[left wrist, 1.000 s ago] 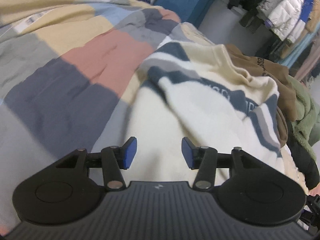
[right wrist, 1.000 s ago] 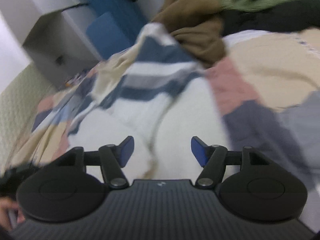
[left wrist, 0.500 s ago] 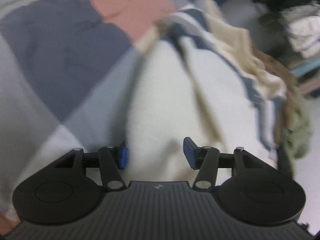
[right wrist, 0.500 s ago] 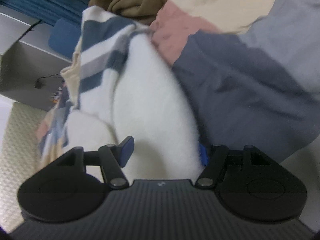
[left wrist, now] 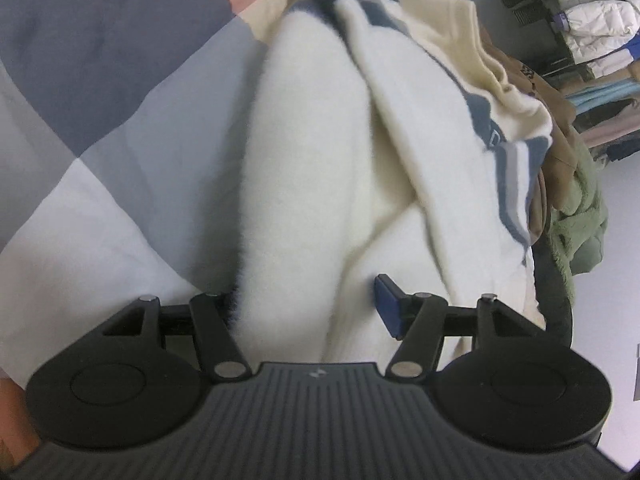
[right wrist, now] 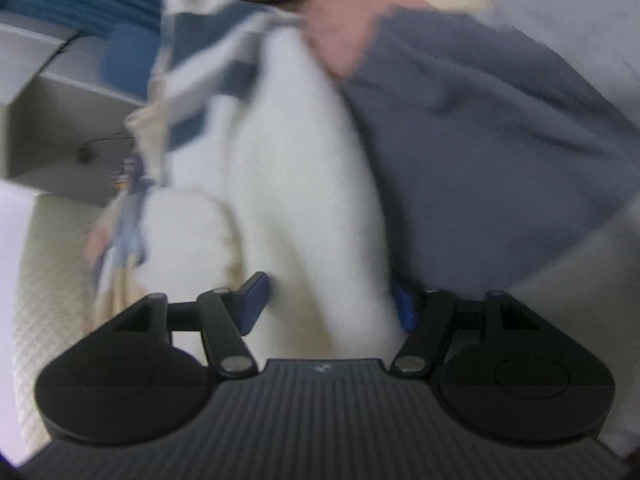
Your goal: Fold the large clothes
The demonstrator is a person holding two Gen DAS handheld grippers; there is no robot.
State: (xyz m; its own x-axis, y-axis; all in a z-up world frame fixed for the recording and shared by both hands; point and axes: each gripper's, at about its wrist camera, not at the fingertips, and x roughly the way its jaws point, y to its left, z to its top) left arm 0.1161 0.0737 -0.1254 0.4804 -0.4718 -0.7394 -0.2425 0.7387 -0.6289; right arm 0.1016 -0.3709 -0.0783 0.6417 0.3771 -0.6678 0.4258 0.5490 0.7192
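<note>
A big white fleece top (left wrist: 320,152) w/ blue stripes is laid on a patchwork blanket (left wrist: 100,60) on a bed. A thick fold of the top is seen between the fingers of the left gripper (left wrist: 308,312). Its jaws are apart & opening. One blue pad (left wrist: 386,306) is in view beside the fold; the other is hidden behind the fleece.

The right gripper (right wrist: 330,304) is also set around a fold of the top (right wrist: 304,184), jaws apart but closing. Whether the pads press the cloth can't be told; the pic is blurry.

A brown garment (left wrist: 536,184) & a green fluffy one (left wrist: 576,216) are piled just past the top. Hung coats (left wrist: 588,20) are seen at the back. A grey shelf (right wrist: 60,136) & a pale textured floor (right wrist: 52,280) are seen on the right cam.
</note>
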